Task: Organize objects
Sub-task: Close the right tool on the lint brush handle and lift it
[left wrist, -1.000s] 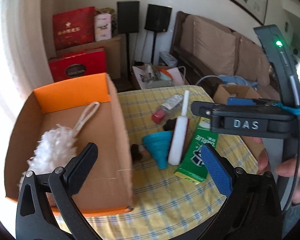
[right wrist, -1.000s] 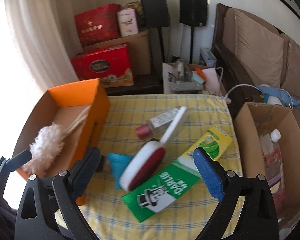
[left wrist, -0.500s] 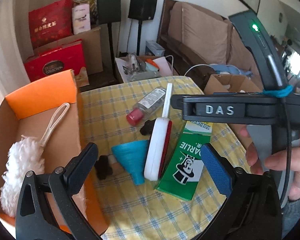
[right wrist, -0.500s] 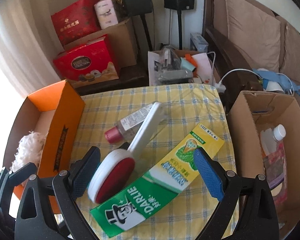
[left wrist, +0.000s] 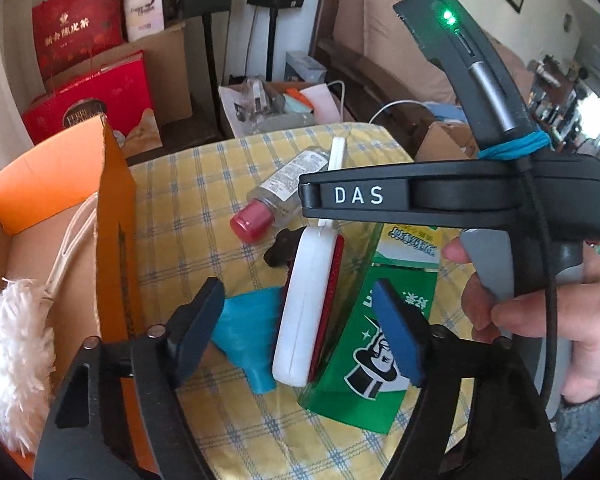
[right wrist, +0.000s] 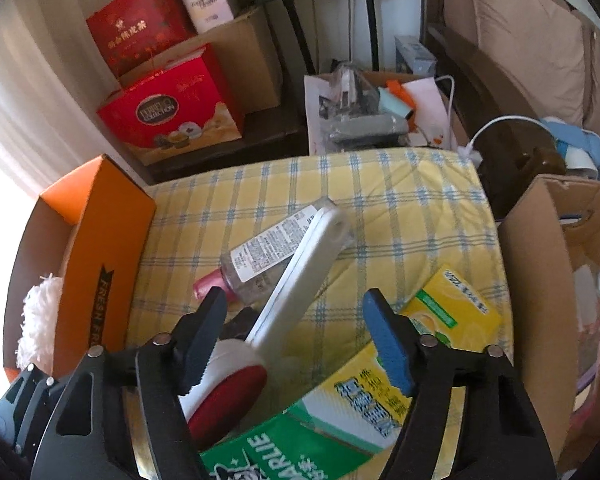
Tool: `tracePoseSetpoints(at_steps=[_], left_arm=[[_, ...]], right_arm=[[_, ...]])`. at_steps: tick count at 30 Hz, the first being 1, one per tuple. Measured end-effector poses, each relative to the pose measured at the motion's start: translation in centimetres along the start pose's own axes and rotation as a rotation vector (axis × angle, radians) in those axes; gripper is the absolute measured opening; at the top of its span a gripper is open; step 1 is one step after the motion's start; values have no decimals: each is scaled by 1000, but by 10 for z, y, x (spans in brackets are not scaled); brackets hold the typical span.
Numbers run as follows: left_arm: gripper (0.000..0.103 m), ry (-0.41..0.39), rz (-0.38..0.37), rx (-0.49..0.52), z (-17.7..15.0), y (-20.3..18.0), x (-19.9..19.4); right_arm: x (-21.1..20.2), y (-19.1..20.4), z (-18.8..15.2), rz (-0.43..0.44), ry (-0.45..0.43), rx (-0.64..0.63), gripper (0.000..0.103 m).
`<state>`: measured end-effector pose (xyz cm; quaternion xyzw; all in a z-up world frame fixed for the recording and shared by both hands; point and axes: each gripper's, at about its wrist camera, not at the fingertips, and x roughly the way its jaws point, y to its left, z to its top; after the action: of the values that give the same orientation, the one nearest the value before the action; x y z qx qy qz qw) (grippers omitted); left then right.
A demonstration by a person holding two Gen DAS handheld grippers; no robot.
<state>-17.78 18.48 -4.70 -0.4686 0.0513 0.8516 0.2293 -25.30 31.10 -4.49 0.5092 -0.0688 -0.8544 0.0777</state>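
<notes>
Now we hold both grippers over the yellow checked table (right wrist: 400, 200), jaws apart and just narrowing.

Our left gripper (left wrist: 300, 328) straddles the white lint brush (left wrist: 308, 312), untouched, beside the orange box (left wrist: 116, 240); our right gripper (right wrist: 292, 336) frames the brush handle above the green toothpaste carton (right wrist: 340, 420), the clear bottle (right wrist: 272, 252) behind.

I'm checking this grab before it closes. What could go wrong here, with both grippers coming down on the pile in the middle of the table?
Both grippers have just been closing, with nothing pinched yet.
1. The lint brush lies across the toothpaste box, the blue funnel and the clear bottle; lifting it could drag them or roll the bottle.
2. The left gripper and right gripper straddle the same brush and could collide.
</notes>
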Motion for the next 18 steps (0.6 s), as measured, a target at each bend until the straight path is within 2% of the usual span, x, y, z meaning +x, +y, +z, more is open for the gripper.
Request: tracePoseSetpoints(at_steps=[7,11,13,15,18], left_arm=[[67,3,9,17,2,-2,10],[63,-5,25,20,4,-3,11],[62,-6,36,29,4,-5,13],[48,7,22,29,4,-6,16],[45,7,27,34,5,-9,19]], right_arm=[[17,-4,1,34,35,24,62],[25,-3,-1,39,47,21,44],[27,-2,-2,52,48,25,39],[27,-3,-2,69,47,38,35],[24,-1,-2,83,37,43,32]])
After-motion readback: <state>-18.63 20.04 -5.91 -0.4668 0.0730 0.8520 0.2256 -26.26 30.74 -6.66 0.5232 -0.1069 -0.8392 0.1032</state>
